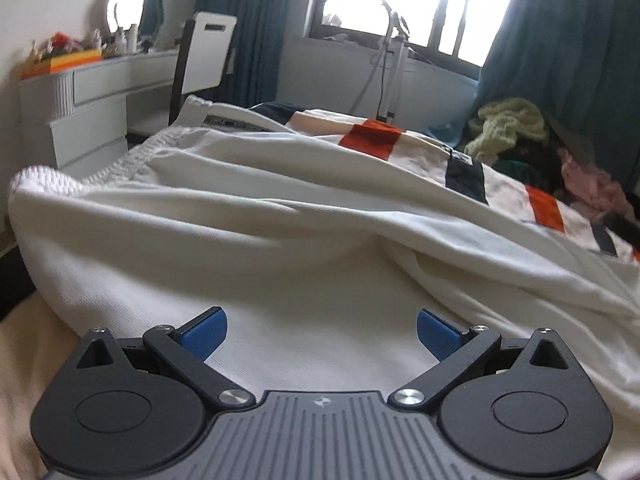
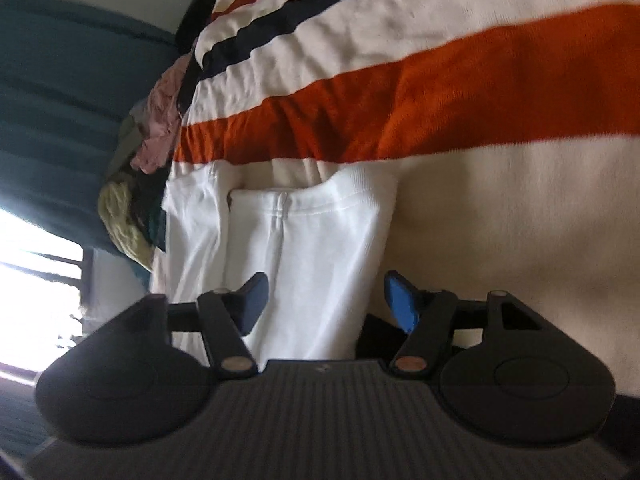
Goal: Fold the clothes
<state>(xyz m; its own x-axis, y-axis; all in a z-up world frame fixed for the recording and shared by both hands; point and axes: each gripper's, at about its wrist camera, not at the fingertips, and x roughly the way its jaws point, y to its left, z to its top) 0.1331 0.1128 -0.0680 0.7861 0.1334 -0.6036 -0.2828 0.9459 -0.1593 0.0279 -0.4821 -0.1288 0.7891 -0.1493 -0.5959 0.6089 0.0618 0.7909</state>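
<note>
Bedroom light from the window [image 1: 400,0] washes over the striped blanket [image 2: 400,80] where the white garment [image 1: 280,220] lies spread and partly folded. It looks soft, light and limp, so I judge the hemmed edge [image 2: 320,204] the surest hold. My left gripper [image 1: 322,332] gapes wide above the cloth, gripping nothing. My right gripper [image 2: 326,300] straddles the folded part, its pads not visibly pressing. Blur hides which garment it is.

1. My left gripper [image 1: 322,334] is matt black plastic with ribbed blue pads [image 1: 204,334] and shiny metal pivots.
2. The white garment [image 1: 280,240] is soft, finely ribbed knit cloth.
3. The striped blanket [image 2: 440,92] looks fuzzy, woven.
</note>
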